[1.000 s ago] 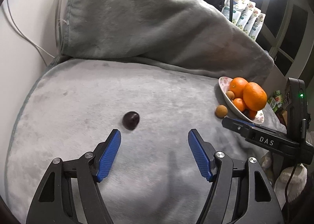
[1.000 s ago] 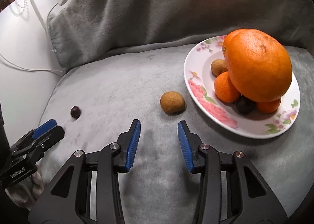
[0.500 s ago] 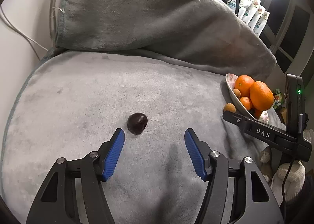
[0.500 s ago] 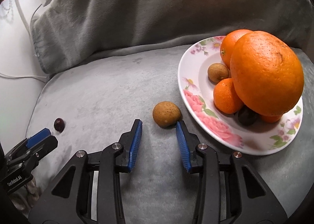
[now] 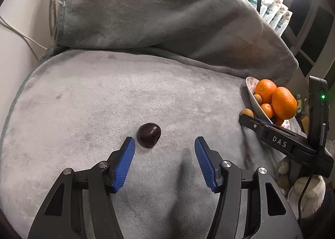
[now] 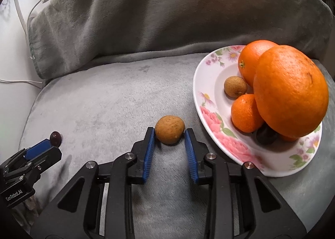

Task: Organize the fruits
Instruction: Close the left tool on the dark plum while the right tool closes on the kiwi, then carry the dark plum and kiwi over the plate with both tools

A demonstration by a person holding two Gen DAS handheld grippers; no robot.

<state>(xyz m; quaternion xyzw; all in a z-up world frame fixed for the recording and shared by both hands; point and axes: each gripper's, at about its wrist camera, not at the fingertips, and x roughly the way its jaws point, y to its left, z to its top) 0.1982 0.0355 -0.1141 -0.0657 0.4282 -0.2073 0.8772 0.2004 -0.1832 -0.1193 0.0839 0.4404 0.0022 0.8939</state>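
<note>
A dark cherry-like fruit (image 5: 148, 134) lies on the grey blanket (image 5: 104, 96), just ahead of my open left gripper (image 5: 164, 144), nearer its left finger. In the right wrist view a small brown longan (image 6: 169, 129) sits between the fingertips of my open right gripper (image 6: 169, 131), the pads close on both sides. The floral plate (image 6: 211, 113) to its right holds two big oranges (image 6: 291, 90), small oranges, another longan (image 6: 235, 85) and a dark fruit (image 6: 266, 136). The plate also shows in the left wrist view (image 5: 251, 84).
A grey cushion (image 6: 167, 14) rises behind the seat. White wall and cables (image 6: 18, 80) lie at the left. My left gripper (image 6: 39, 147) shows at the right view's left edge, next to the dark fruit (image 6: 55, 136). Soft toys (image 5: 303, 188) sit at lower right.
Both grippers have moved forward. The left now reaches the dark fruit; the right's fingertips have come around the loose longan and narrowed slightly.
</note>
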